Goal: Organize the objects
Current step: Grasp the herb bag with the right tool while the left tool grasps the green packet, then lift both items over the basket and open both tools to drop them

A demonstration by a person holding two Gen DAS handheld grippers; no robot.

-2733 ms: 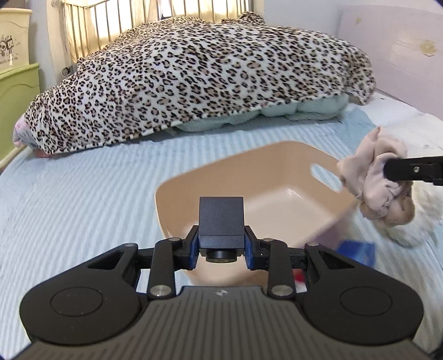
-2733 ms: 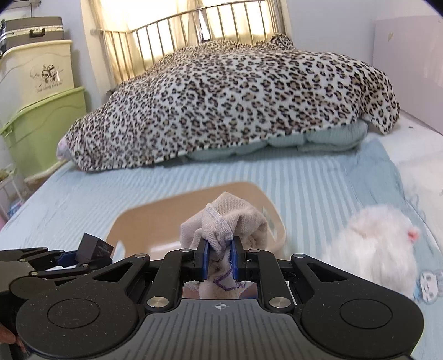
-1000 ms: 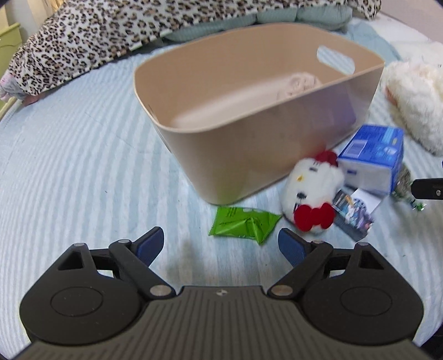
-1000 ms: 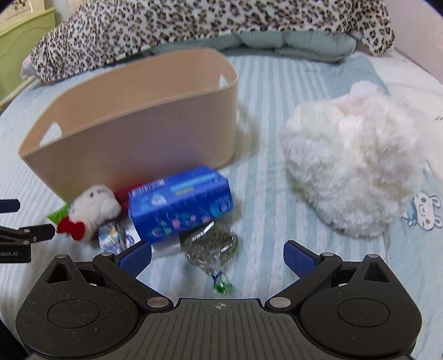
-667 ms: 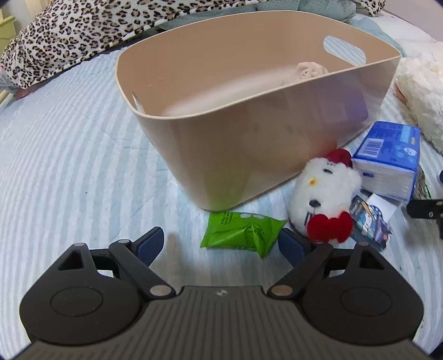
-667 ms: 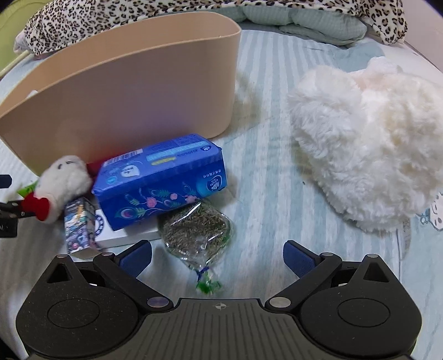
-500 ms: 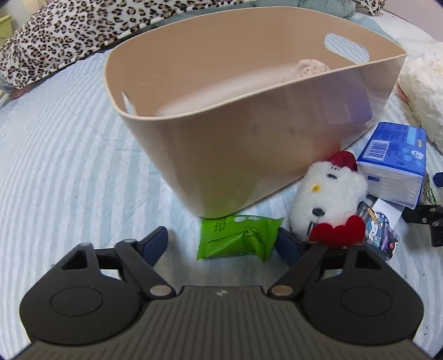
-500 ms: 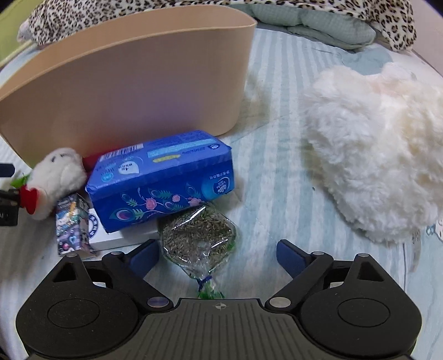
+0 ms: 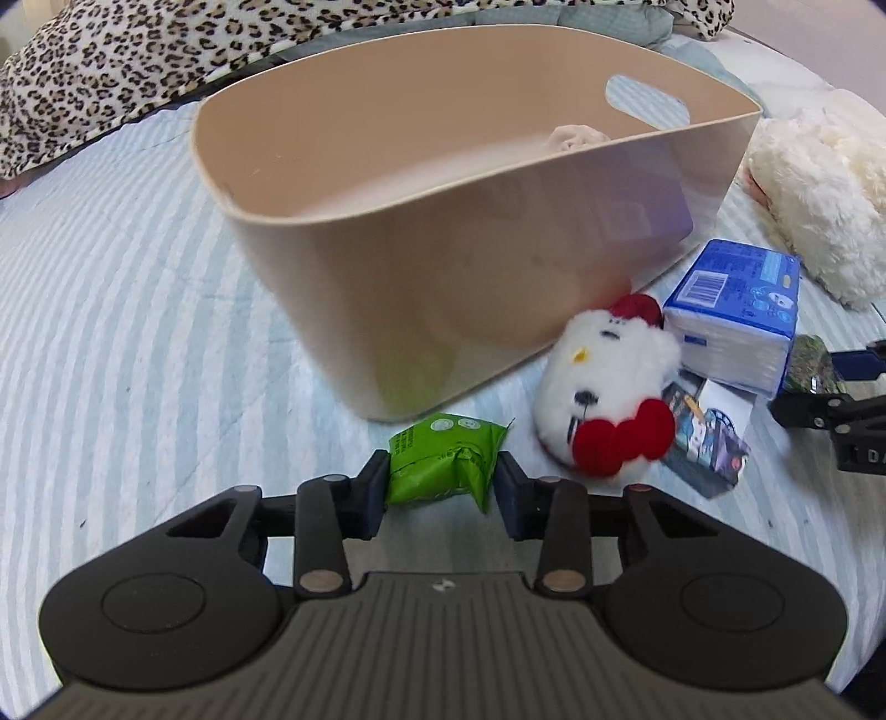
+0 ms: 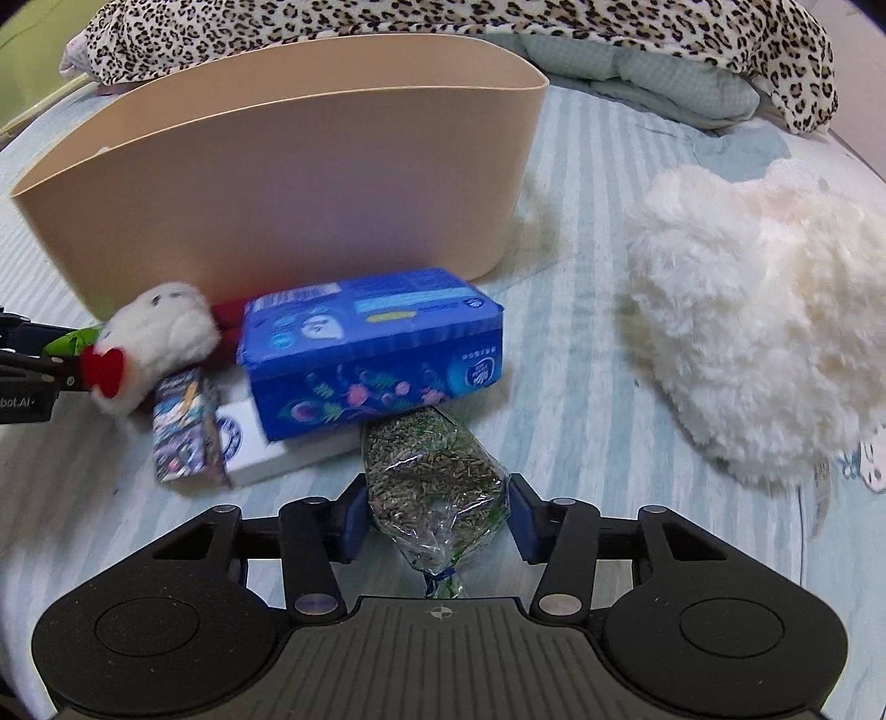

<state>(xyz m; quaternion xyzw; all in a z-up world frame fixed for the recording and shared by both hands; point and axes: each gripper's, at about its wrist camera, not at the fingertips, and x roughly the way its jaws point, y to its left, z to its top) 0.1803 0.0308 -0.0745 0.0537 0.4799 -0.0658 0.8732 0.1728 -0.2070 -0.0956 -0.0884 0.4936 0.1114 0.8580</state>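
Note:
A beige tub (image 9: 454,266) stands on the striped bed, also in the right wrist view (image 10: 288,183), with a pink cloth (image 9: 576,135) inside. My left gripper (image 9: 443,490) is closing around a green packet (image 9: 443,465) lying on the bed; the pads sit at its two ends. My right gripper (image 10: 437,515) is closing around a clear bag of dried herbs (image 10: 432,476) on the bed. A white plush with red bows (image 9: 609,382), a blue tissue pack (image 10: 371,343) and a small printed box (image 10: 185,426) lie in front of the tub.
A big fluffy white plush (image 10: 769,310) lies to the right. A leopard-print blanket (image 10: 443,22) covers the far end of the bed. A white flat box (image 10: 266,454) lies under the tissue pack.
Both grippers dropped a black box and a cloth, came down in front of the tub, and their jaws have narrowed from wide open onto the green packet and the herb bag.

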